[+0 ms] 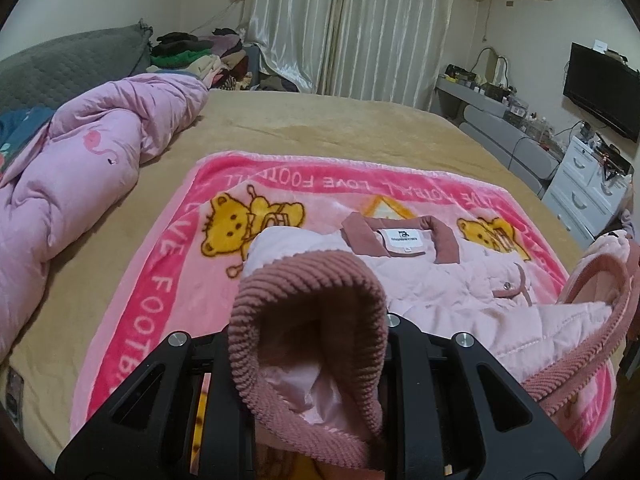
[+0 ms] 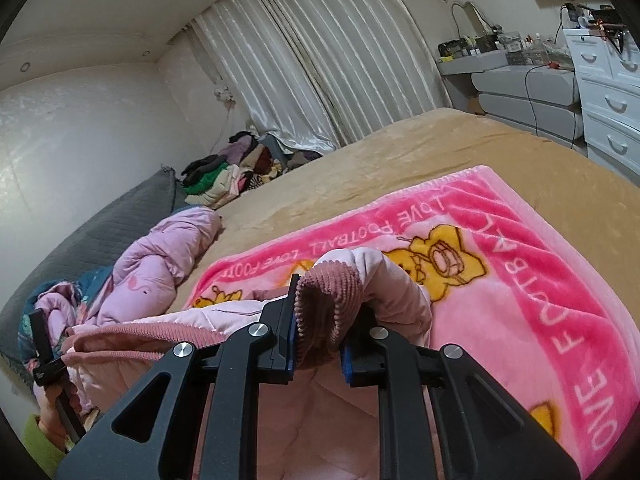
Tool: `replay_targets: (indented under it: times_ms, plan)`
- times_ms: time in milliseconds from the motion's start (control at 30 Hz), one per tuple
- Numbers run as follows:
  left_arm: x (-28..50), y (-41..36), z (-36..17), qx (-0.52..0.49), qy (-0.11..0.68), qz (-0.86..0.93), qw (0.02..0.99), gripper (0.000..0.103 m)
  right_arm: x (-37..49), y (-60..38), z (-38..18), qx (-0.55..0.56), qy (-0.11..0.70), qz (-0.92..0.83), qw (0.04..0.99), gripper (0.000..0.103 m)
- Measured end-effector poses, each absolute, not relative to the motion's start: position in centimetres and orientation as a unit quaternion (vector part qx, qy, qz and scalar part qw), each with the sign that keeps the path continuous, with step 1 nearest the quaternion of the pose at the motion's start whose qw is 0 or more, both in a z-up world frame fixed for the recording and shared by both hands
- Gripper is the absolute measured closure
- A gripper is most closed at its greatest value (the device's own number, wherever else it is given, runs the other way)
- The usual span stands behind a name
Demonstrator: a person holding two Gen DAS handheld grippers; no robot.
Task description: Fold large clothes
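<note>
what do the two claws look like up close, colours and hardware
Both are matte black with angular linkage arms, triangular cut-outs and round silver pivot bolts. The right claw has blue pads lining its fingers. On the left claw fabric hides the pads. No cables, markings or sleeves show.

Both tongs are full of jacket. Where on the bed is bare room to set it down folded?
Free: the tan bedspread beyond the pink bear blanket, toward the curtains, and the strip toward the white drawers. Crowded: the rumpled pink quilt on the pillow side, and the clothes pile in the far corner. The pink jacket covers the blanket's middle.
</note>
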State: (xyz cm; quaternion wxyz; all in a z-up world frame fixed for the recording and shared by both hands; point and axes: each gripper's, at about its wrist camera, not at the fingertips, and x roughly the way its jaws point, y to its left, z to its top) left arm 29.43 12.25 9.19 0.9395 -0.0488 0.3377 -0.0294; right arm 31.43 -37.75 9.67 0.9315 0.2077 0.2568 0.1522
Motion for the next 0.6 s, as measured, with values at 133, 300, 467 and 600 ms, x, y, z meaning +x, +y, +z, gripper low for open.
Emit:
replay_targets:
  times_ms: [133, 300, 467, 600]
  plan:
    - [30.9, 12.5, 8.3, -0.051, 0.343, -0.024, 0.938, 0.088, 33.8, -37.2, 8.9, 0.204, 0.273, 0.140, 0.930, 0.088]
    - [32.8, 12.8, 6.9, -0.050, 0.350, -0.017, 0.935, 0.086, 36.6, -36.9, 7.4, 0.202, 0.296, 0.118, 0.926, 0.088]
    - [34.2, 12.8, 5.6, -0.045, 0.353, -0.014, 0.935, 0.082, 39.2, -37.0, 5.1, 0.209, 0.323, 0.100, 0.917, 0.088]
    - [34.7, 12.6, 4.9, -0.050, 0.350, -0.018, 0.935, 0.079, 40.6, -36.9, 3.3, 0.219, 0.341, 0.088, 0.910, 0.088]
